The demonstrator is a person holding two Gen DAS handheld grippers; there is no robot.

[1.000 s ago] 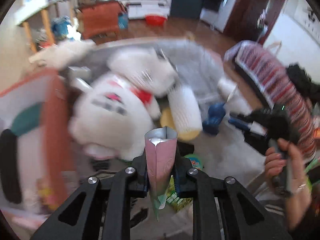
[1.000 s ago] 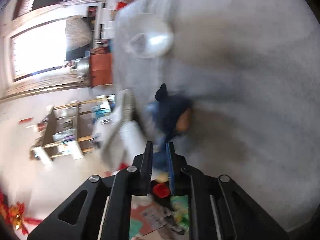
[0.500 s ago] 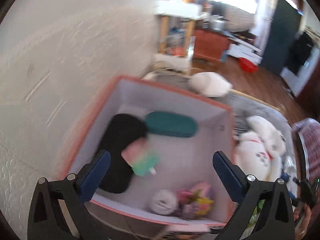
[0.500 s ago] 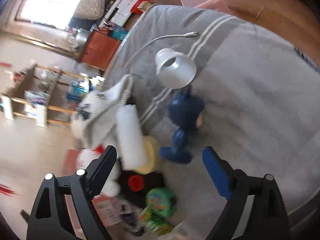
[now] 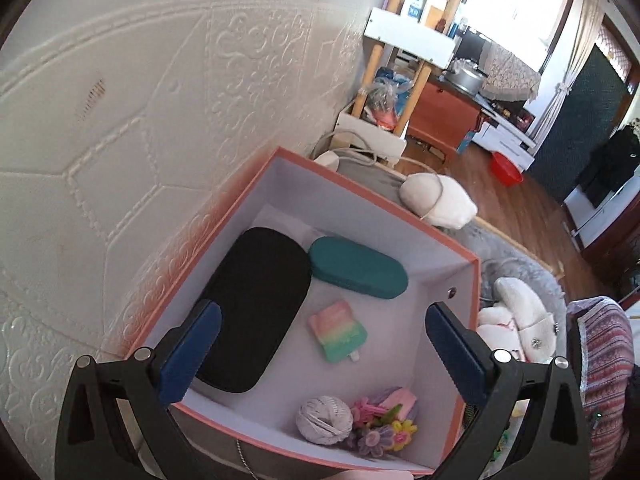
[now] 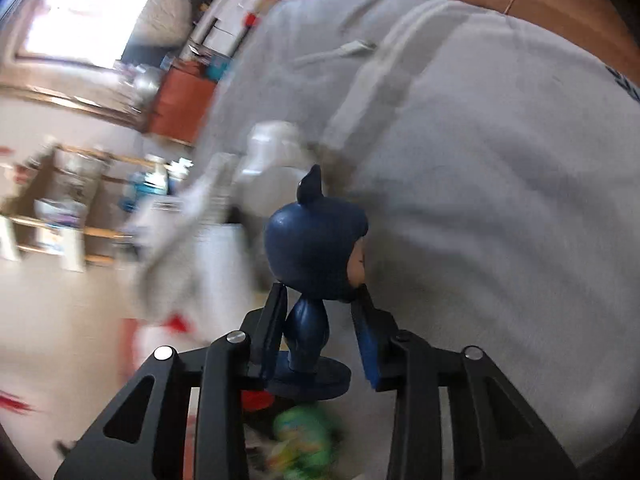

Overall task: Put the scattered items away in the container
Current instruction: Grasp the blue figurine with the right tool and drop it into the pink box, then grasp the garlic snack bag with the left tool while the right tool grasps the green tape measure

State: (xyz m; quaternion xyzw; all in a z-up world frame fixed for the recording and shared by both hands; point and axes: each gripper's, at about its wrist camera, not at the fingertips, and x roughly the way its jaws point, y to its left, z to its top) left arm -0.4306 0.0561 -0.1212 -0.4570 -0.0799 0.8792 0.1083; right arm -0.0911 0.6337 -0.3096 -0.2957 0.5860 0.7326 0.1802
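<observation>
My left gripper [image 5: 320, 344] is open and empty above the orange-rimmed box [image 5: 376, 196]. In the box lie a black case [image 5: 256, 304], a teal case [image 5: 358, 268], a pink-and-green popsicle toy [image 5: 338, 330], a white ball of string [image 5: 324, 420] and colourful flower items [image 5: 384, 424]. My right gripper [image 6: 320, 336] is closed on a dark blue figurine [image 6: 316, 248] and holds it by the body above the grey blanket [image 6: 480, 160].
A white plush toy [image 5: 516, 320] and a white pillow [image 5: 436, 200] lie right of the box. A textured white wall [image 5: 120, 120] stands left of it. In the right wrist view a white lamp [image 6: 268, 148] and green packaging [image 6: 300, 436] are blurred.
My left gripper let go of the popsicle toy, which now lies in the box. My right gripper moved onto the blue figurine and closed on it.
</observation>
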